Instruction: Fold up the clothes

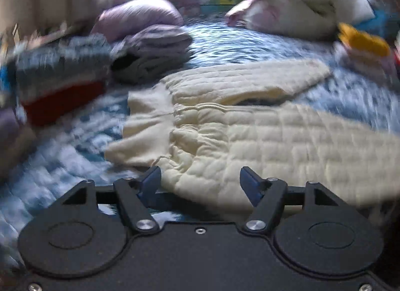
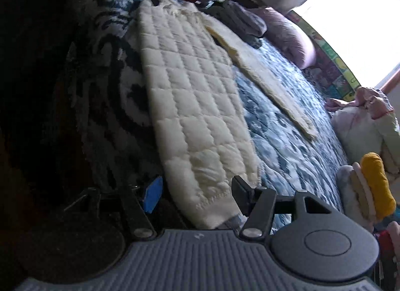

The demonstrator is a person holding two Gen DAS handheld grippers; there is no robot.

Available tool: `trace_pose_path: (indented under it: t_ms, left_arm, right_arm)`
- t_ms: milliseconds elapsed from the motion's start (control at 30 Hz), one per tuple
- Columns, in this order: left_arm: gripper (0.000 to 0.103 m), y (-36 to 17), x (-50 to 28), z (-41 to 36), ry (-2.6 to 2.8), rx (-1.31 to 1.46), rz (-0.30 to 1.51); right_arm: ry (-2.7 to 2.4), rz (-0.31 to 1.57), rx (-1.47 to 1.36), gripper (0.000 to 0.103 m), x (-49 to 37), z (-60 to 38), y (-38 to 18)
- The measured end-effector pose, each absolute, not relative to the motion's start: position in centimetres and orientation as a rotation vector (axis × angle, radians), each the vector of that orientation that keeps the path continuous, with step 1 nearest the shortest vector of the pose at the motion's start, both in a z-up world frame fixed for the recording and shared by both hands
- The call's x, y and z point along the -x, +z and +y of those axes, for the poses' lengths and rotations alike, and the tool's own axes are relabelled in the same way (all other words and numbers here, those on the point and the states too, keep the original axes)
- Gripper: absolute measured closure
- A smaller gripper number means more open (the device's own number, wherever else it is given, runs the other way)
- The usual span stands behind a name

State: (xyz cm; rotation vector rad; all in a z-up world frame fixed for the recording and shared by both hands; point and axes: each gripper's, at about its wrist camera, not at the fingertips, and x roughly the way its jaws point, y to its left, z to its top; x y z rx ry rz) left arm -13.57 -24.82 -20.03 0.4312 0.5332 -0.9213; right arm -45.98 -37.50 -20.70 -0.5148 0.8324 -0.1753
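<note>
Left wrist view: the left gripper (image 1: 200,181) is spread wide, its jaws astride the waistband end of the cream quilted trousers (image 1: 275,136) lying flat on the blue-and-white patterned bedspread (image 1: 225,43). Right wrist view: the right gripper (image 2: 197,192) is also spread, astride a trouser-leg hem. Folded clothes stacks (image 1: 60,83) lie far left; open bedspread lies beyond.

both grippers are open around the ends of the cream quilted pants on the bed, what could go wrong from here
1. The left gripper straddles the bunched waistband of the cream quilted pants; it may pinch only one layer.
2. The right gripper sits at the leg hem, near the blue patterned quilt, and could grab that too.
3. The legs lie splayed, so folding may go crooked.
</note>
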Motion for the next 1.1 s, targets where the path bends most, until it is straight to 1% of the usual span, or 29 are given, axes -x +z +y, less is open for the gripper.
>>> trace_pose_path:
  t_ms: [133, 300, 367, 433, 500, 633, 733, 767, 800, 867, 900, 933, 967, 1000, 1033, 1067, 1100]
  left_arm:
    - [0.033, -20.2, 15.8, -24.3, -0.986, -0.621, 0.416]
    - [0.033, -20.6, 16.4, -24.1, -1.011, -0.802, 0.342]
    - [0.033, -21.1, 17.1, -24.0, -1.017, -0.897, 0.238]
    - [0.033, -21.9, 17.8, -24.1, -1.003, -1.013, 0.151]
    - [0.033, -22.8, 17.9, -24.5, -0.967, -1.111, 0.080]
    - [0.033, -24.4, 17.6, -24.6, -0.987, -1.254, 0.020]
    - [0.033, -24.4, 16.6, -24.9, -0.994, -1.253, 0.016]
    - [0.036, -24.4, 16.2, -25.0, -0.995, -1.255, 0.017]
    - [0.044, -24.4, 15.9, -25.2, -0.997, -1.256, 0.017]
    - [0.051, -24.6, 15.4, -25.5, -1.006, -1.271, 0.015]
    - [0.057, -24.7, 15.2, -25.7, -1.012, -1.284, 0.013]
    - [0.062, -24.9, 15.0, -26.0, -1.018, -1.295, 0.011]
    - [0.070, -24.9, 14.8, -26.2, -1.026, -1.295, 0.013]
    - [0.072, -24.9, 14.7, -26.4, -1.034, -1.295, 0.016]
    - [0.074, -24.6, 14.6, -26.5, -1.042, -1.281, 0.020]
    - [0.079, -24.4, 14.5, -26.5, -1.050, -1.266, 0.025]
    - [0.083, -24.2, 14.4, -26.6, -1.059, -1.250, 0.030]
  right_arm:
    - [-0.173, 0.819, 0.546, 0.043, 46.4, -37.2, -21.1]
    - [-0.163, 0.835, 0.640, 0.043, 46.6, -36.1, -22.3]
    - [-0.162, 0.848, 0.674, 0.044, 46.5, -35.8, -22.9]
    - [-0.167, 0.854, 0.710, 0.053, 46.5, -35.5, -23.4]
    - [-0.171, 0.853, 0.735, 0.054, 46.4, -35.3, -23.8]
    - [-0.183, 0.844, 0.752, 0.056, 46.4, -35.4, -24.2]
    - [-0.197, 0.837, 0.770, 0.060, 46.4, -35.8, -24.4]
    - [-0.204, 0.830, 0.773, 0.060, 46.4, -35.9, -24.5]
    - [-0.211, 0.823, 0.774, 0.062, 46.4, -36.0, -24.5]
    - [-0.221, 0.807, 0.758, 0.062, 46.5, -36.4, -24.2]
    - [-0.225, 0.799, 0.750, 0.062, 46.6, -36.5, -24.0]
    - [-0.228, 0.791, 0.747, 0.062, 46.6, -36.6, -23.9]
    - [-0.231, 0.784, 0.742, 0.062, 46.6, -36.7, -23.8]
    - [-0.233, 0.778, 0.730, 0.063, 46.6, -36.9, -23.6]
    - [-0.236, 0.772, 0.718, 0.070, 46.6, -37.0, -23.5]
    - [-0.238, 0.766, 0.705, 0.075, 46.5, -37.2, -23.3]
    - [-0.237, 0.766, 0.679, 0.082, 46.5, -37.4, -23.0]
